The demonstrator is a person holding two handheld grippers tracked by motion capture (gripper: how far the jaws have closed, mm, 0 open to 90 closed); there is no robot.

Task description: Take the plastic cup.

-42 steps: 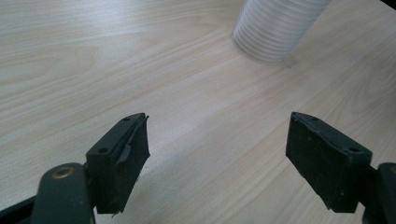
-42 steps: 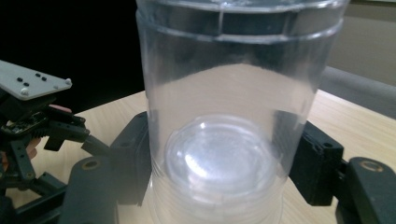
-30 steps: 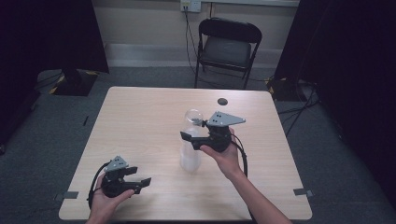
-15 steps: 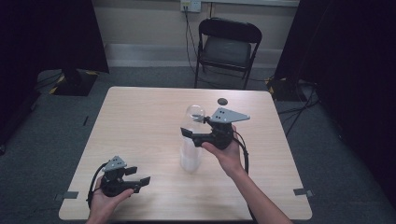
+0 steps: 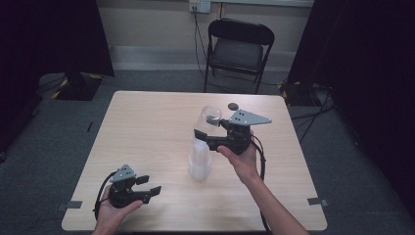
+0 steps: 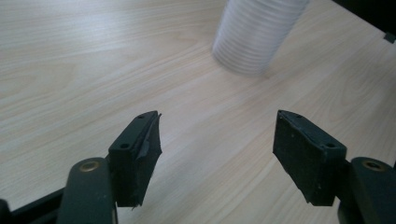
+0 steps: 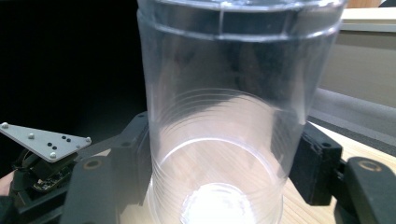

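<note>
High view: my right gripper clamps 1 clear cup above the stack; squeezing harder could crack it. Left gripper, wide and empty, has just been closing.

My pale wooden worktop carries a stack of clear cups near its middle and a small dark round lid close to its far edge.

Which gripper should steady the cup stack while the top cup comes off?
Left. The left gripper hangs open and empty near the table's front edge, with the cup stack ahead of it. The right gripper is already shut on the clear cup.
</note>
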